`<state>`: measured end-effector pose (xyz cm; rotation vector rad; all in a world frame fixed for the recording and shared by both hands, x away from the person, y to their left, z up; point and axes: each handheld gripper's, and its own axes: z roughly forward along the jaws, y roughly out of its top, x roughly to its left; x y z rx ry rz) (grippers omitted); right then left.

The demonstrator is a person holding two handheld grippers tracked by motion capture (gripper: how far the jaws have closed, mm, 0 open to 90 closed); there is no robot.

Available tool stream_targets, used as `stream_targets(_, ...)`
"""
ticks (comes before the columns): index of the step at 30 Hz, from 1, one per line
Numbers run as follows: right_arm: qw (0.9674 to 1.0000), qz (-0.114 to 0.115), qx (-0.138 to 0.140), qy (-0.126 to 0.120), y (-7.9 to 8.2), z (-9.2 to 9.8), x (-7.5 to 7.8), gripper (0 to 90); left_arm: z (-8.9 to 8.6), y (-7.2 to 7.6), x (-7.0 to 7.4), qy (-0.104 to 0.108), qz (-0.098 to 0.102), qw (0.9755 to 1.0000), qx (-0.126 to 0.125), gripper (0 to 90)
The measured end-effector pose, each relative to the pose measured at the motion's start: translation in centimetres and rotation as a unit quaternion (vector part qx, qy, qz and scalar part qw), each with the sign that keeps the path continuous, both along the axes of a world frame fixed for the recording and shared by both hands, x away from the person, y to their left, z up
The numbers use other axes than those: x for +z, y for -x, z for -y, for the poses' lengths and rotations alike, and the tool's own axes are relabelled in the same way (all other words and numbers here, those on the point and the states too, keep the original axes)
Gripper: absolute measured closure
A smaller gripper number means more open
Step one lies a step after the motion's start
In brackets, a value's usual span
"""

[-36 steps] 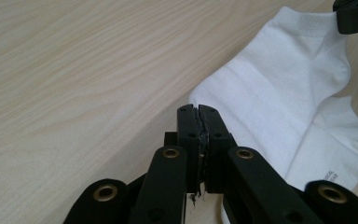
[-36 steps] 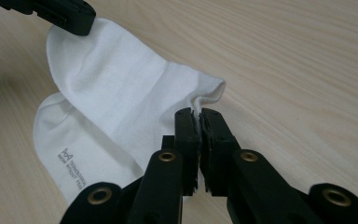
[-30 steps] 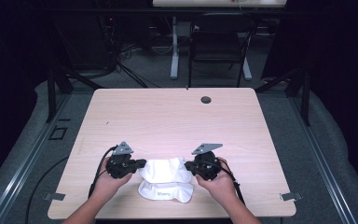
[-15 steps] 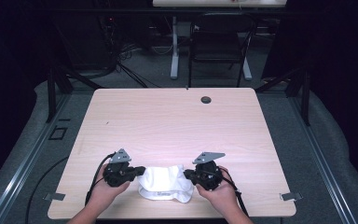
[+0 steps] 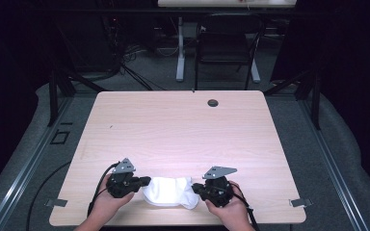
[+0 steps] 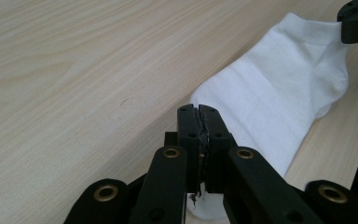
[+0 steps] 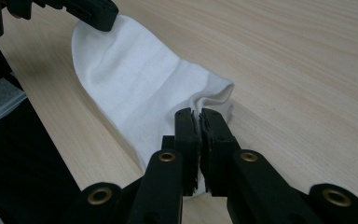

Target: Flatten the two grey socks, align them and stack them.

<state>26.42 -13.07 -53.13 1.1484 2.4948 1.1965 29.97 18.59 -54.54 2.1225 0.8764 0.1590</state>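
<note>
- A person is standing at the near edge of the tabletop (image 5: 183, 125), forearms coming in from below, a gripper in each hand.
- The left gripper (image 5: 142, 182) is sitting toward the near left corner, its jaws clenched flat together on one end of a white sock (image 5: 169, 191); in the left gripper view a sliver of white fabric is showing in the seam between the pads.
- The right gripper (image 5: 196, 188) is sitting a little toward the near right corner, likewise pinching the sock's other end, where the fabric is folding up against its jaws.
- The sock is lying on the tabletop just inside the near edge, between the two grippers, stretched loosely from one to the other with a few soft creases across it.
- What could go wrong, as I judge it: each grip is taking only a thin bite of cloth at the very edge, so a sharp pull apart could tug the fabric out of one pair of jaws and let that end flop down.
- The sock is also lying close to the near edge, so a dropped end dragged toward the person could slide off the tabletop.
- If one hand lifts faster than the other, the sock could twist or bunch instead of lying flat.
- Farther off, a small dark round hole cover (image 5: 213, 102) is sitting near the far edge, well apart from the work.
- Beyond the tabletop, a chair (image 5: 226, 45) is standing in the dim room.
</note>
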Motion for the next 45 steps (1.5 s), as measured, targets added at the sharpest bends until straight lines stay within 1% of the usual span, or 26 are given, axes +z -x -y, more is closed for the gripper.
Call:
stream_targets(2,1.0,-0.003,0.0,-0.001,0.0,0.0,-0.3,86.1,0.1,0.0,-0.2,0.0,-0.003,1.0,0.001,89.0)
stream_targets(3,1.0,-0.005,0.0,0.004,-0.1,0.0,-0.4,86.1,0.1,0.0,-0.3,-0.002,-0.005,1.0,0.0,89.0)
stream_targets(7,1.0,-0.006,-0.003,0.003,-0.4,0.0,-0.8,86.1,0.2,-0.1,-0.7,-0.006,-0.008,1.0,-0.001,88.9)
stream_targets(9,0.9999,-0.009,-0.005,0.003,-0.4,0.0,-0.9,86.1,0.2,-0.1,-0.8,-0.008,-0.007,0.9999,0.0,89.0)
stream_targets(11,0.9999,-0.01,-0.004,0.004,-0.4,0.1,-1.0,86.1,0.1,-0.2,-1.1,-0.011,-0.013,0.9999,0.003,88.9)
stream_targets(13,0.9999,-0.011,-0.003,0.007,-0.4,0.1,-1.0,86.1,0.1,-0.3,-1.1,-0.011,-0.013,0.9998,0.002,88.9)
stream_targets(14,0.9999,-0.012,-0.003,0.004,-0.4,0.0,-1.0,86.1,0.1,-0.2,-1.2,-0.012,-0.015,0.9998,0.003,88.9)
stream_targets(18,0.9999,-0.009,0.001,0.009,-0.3,-0.1,-1.2,86.0,0.1,-0.3,-1.3,-0.018,-0.012,0.9998,0.0,88.8)
stream_targets(21,0.9999,-0.014,0.001,0.008,-0.3,-0.3,-1.4,86.0,0.1,-0.2,-1.6,-0.019,-0.015,0.9997,0.005,88.6)
stream_targets(24,0.9997,-0.02,0.004,0.017,-0.4,-0.3,-1.8,85.9,0.3,-0.2,-1.8,-0.029,-0.016,0.9994,-0.001,88.2)
stream_targets(26,0.9997,-0.02,0.002,0.016,-0.4,-0.4,-1.9,85.9,0.3,-0.2,-1.9,-0.03,-0.015,0.9994,0.0,87.8)
stream_targets(28,0.9995,-0.023,0.0,0.02,-0.4,-0.4,-2.1,85.8,0.3,-0.2,-2.0,-0.031,-0.017,0.9994,0.0,86.8)
stream_targets(29,0.9994,-0.024,0.0,0.025,-0.6,-0.3,-2.3,85.6,0.3,-0.2,-2.1,-0.036,-0.017,0.9992,0.0,86.6)
stream_targets(31,0.9995,-0.024,0.0,0.022,-0.7,-0.3,-2.4,85.5,0.3,-0.2,-2.2,-0.038,-0.015,0.9992,0.0,86.4)
stream_targets(32,0.9995,-0.024,-0.003,0.019,-0.7,-0.3,-2.5,85.3,0.3,-0.2,-2.2,-0.038,-0.018,0.9991,0.001,86.0)
stream_targets(35,0.9994,-0.025,-0.003,0.023,-0.9,-0.1,-2.6,84.1,0.3,-0.2,-2.4,-0.04,-0.016,0.9991,0.001,84.1)
stream_targets(37,0.9994,-0.025,-0.007,0.022,-0.9,-0.1,-2.7,82.1,0.2,-0.2,-2.2,-0.036,-0.016,0.9992,0.001,82.5)
stream_targets(38,0.9995,-0.021,-0.011,0.02,-0.9,0.0,-2.8,79.5,0.2,-0.1,-2.1,-0.031,-0.016,0.9994,0.002,79.9)
stream_targets(39,0.9995,-0.018,-0.013,0.023,-0.9,0.0,-2.7,78.0,0.2,0.0,-1.6,-0.018,-0.007,0.9998,0.003,79.1)
stream_targets(41,0.9996,-0.014,-0.018,0.019,-0.9,0.1,-2.7,76.9,0.1,0.0,-1.4,-0.016,-0.005,0.9999,0.002,77.8)
stream_targets(42,0.9997,-0.011,-0.018,0.015,-0.9,0.1,-2.6,75.8,0.1,0.2,-1.1,-0.008,0.001,1.0,0.003,77.0)
stream_targets(43,0.9997,0.0,-0.022,0.014,-0.7,0.2,-2.2,72.9,0.1,0.4,-0.7,-0.004,0.006,1.0,-0.002,75.5)
stream_targets(45,0.9995,0.016,-0.026,0.011,-0.5,0.0,-1.8,69.3,0.2,0.6,-0.6,-0.003,0.008,0.9999,-0.005,74.9)
